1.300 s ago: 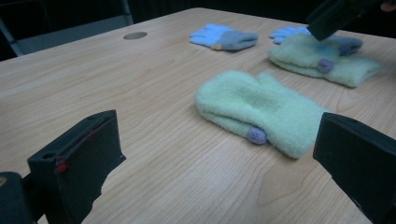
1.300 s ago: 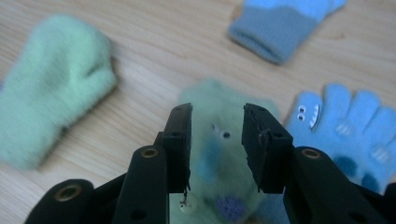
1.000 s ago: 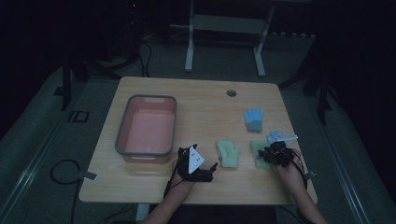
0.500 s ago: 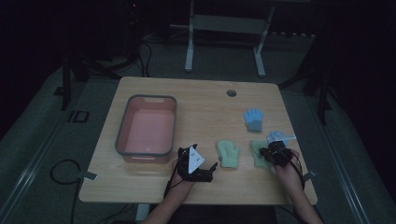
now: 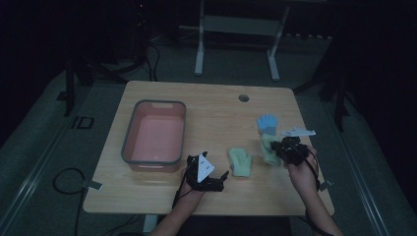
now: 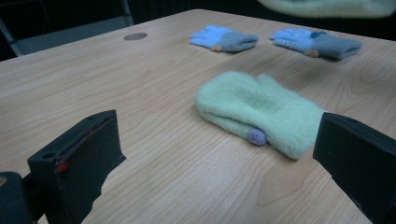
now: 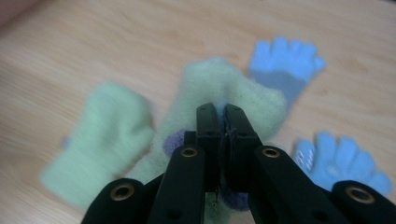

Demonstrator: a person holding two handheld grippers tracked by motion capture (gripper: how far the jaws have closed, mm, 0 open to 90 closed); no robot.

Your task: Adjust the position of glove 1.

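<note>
Where the right tongs (image 7: 223,122) have pinched shut, their black jaws cover the fold of the green mitten (image 7: 219,88) they clamp, and its lower end is blurred and cut off below. They have just been closing on it, and it hangs over the desk (image 5: 206,105). Left tongs (image 6: 210,154) stand wide open, holding nothing, with the second green mitten (image 6: 261,114) flat ahead. Two blue gloves (image 6: 224,39) lie beyond.

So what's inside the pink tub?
The pink tub looks bare inside in the high view: just its pink floor, no gloves. Its near wall hides a thin strip of the floor closest to the person, so that bit cannot be checked.
</note>
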